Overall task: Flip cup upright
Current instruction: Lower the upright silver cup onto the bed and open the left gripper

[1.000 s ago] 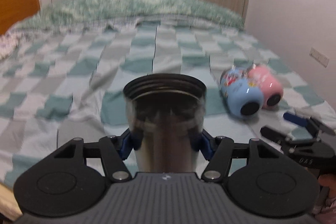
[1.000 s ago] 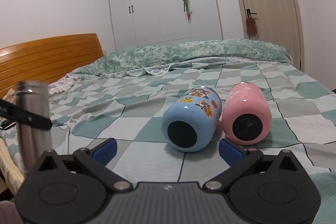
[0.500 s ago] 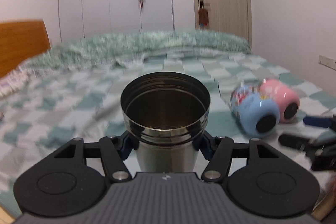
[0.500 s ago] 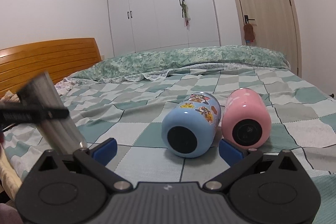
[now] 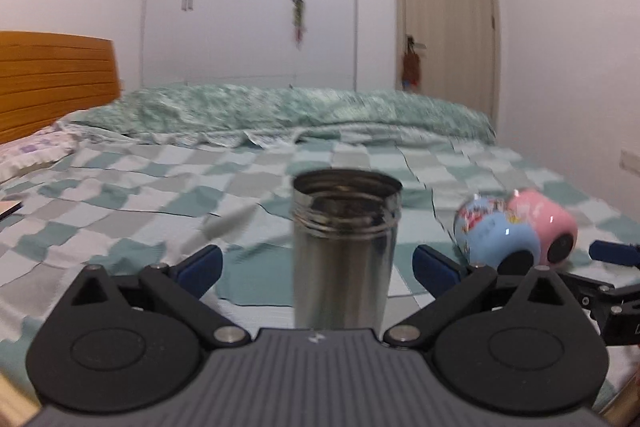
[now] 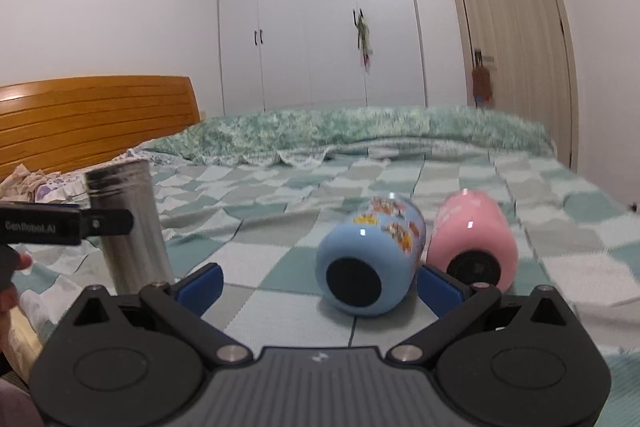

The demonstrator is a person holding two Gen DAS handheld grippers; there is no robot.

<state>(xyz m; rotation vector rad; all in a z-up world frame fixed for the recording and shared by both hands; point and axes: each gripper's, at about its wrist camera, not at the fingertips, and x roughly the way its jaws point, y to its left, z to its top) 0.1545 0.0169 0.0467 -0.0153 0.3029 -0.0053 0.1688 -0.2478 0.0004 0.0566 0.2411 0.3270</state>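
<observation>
While the steel cup (image 5: 345,251) stands upright, the left tool (image 5: 316,261) gapes around it.
Right tool (image 6: 319,281), spread wide, alone shows the blue cup (image 6: 370,259) and pink cup (image 6: 474,239) fully, lying on the bed (image 6: 540,187).

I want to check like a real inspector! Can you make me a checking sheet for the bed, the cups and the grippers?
Surface: bed with a green checked cover.
Job's things: steel cup upright, mouth up; blue cup and pink cup lying on their sides, next to each other.
Clutter: nothing seen.
Grippers: left gripper open around the steel cup, pads apart from it; right gripper open, holding nothing.
Cables: nothing seen.
Surroundings: wooden headboard, white wardrobe, door.
</observation>
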